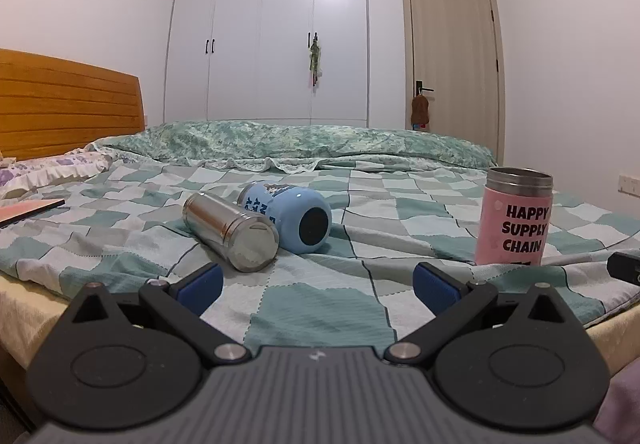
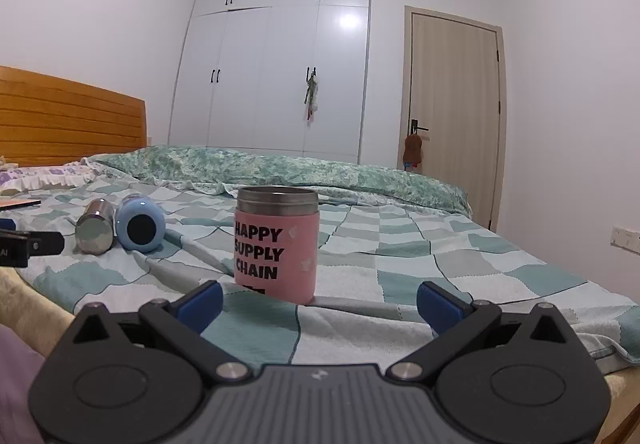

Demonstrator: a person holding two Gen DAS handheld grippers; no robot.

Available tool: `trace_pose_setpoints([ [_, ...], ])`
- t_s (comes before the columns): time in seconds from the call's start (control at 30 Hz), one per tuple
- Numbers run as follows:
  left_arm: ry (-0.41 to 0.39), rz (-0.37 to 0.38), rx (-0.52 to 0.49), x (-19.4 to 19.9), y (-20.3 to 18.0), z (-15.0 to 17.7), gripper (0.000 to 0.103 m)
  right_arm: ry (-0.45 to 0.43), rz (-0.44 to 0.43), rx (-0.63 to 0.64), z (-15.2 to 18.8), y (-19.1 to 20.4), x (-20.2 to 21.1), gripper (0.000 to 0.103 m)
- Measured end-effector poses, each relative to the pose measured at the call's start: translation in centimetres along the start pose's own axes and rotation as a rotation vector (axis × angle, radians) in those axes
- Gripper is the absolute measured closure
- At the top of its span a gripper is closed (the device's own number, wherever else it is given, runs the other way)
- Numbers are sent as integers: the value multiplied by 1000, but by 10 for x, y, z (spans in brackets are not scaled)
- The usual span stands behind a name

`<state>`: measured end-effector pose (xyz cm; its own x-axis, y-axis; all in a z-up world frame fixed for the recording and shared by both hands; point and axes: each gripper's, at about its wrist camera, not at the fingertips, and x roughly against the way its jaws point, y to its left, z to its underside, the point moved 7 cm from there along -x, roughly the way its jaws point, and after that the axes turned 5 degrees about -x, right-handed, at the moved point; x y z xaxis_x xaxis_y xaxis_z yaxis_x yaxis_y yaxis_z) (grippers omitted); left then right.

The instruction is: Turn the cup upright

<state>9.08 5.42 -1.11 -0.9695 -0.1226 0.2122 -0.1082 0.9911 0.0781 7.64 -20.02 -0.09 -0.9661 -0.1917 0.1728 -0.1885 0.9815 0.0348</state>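
A steel cup [image 1: 231, 230] lies on its side on the checked bedsheet [image 1: 320, 284], its base toward me. A light blue cup [image 1: 286, 215] lies on its side right beside it, touching. A pink cup [image 1: 515, 218] lettered "HAPPY SUPPLY CHAIN" stands upright at the right. My left gripper [image 1: 318, 288] is open and empty, short of the lying cups. In the right wrist view my right gripper [image 2: 320, 306] is open and empty just before the pink cup [image 2: 276, 248]; the steel cup [image 2: 95, 231] and blue cup [image 2: 140, 228] lie at the left.
A folded green quilt [image 1: 300, 144] lies across the far side of the bed. A wooden headboard [image 1: 68, 104] and a pillow [image 1: 48, 168] are at the left, with a flat pink book [image 1: 28, 210]. The left gripper's tip [image 2: 24, 246] shows at the right view's left edge.
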Motion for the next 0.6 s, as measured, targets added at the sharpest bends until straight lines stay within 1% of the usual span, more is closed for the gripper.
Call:
trace_pose_setpoints([
  [0.6,-8,2,1,2,-1,0,0,-6,-1,9,0,2,2,0],
])
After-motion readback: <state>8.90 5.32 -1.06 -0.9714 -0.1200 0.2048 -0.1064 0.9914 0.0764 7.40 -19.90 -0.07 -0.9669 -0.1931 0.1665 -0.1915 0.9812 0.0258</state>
